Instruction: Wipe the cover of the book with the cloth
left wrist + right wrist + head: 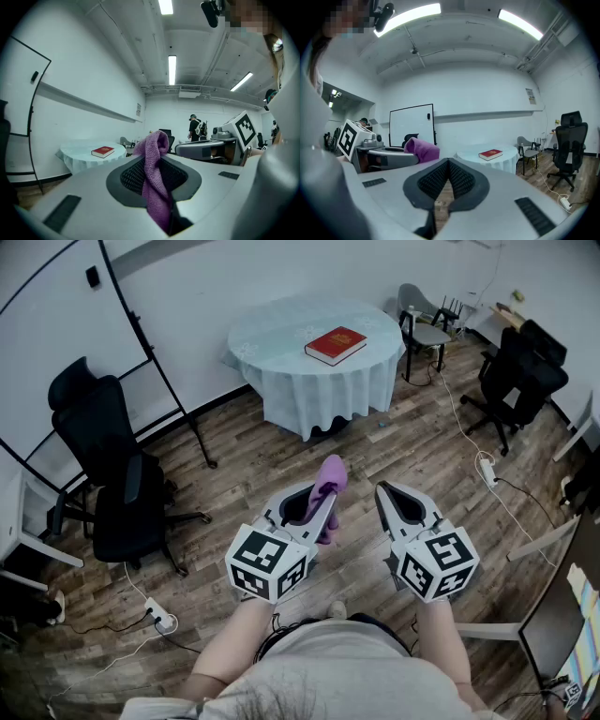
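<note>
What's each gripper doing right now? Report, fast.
Left gripper: closed on the cloth.
Right gripper: closed, empty.

Wood-plank floor (234, 474) underfoot, worn grey-brown.

Far ahead of me: round table (272, 334) under a pale cloth that hangs to a skirt. Just right of it, a grey chair (424, 322) by the wall.

Far right: black office chairs (520, 371) grouped close together. A white power strip (487, 468) lies on the floor nearer me, its cable trailing.

Left: whiteboard (66, 352) on a black stand, tilted in my view. Nearer, a black high-backed office chair (108, 470). A second power strip (157, 619) is near left on the floor.

Overhead: strip light (172, 69). A person (194, 127) stands at the room's far end.
</note>
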A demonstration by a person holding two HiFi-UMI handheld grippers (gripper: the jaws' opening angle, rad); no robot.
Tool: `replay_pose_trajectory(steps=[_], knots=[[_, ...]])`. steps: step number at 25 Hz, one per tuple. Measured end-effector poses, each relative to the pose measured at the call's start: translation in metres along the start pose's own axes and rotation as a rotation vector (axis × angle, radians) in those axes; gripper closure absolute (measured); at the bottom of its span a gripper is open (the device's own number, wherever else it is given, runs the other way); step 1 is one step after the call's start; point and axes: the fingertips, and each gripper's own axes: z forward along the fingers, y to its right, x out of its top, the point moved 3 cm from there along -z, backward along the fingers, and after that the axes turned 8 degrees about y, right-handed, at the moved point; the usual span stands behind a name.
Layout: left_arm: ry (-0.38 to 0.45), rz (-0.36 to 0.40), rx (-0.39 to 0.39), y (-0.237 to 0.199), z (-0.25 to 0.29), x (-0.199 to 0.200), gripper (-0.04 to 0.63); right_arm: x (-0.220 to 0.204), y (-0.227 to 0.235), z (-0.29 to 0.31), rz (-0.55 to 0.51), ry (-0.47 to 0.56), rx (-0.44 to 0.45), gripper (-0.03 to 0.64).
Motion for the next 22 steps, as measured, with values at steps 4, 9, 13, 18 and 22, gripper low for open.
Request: replay_pose_trajectory(steps=[4,9,13,18,22], knots=[[-0.002,0.007,0.001,0.001,0.003,-0.004,0.514,-0.005,0.004,0.002,0.015,0.001,0.007,0.595],[-0.021,0.010,-0.005,0.006,0.010,-0.014,0.514,-0.013,0.006,0.004,-0.006,-0.006,0.025,0.595],[-0.004,-0.005,0.005,0.007,0.016,-0.014,0.514,-0.014,0.013,0.007,0.004,0.004,0.016,0.595],[-0.002,0.000,0.001,0.007,0.030,-0.013,0.514,-0.006,0.030,0.009,0.016,0.057,0.017,0.594],[-0.014,-0.042,-0.011,0.008,0.036,-0.020,0.514,-0.011,0.034,0.007,0.021,0.050,0.065,0.595]])
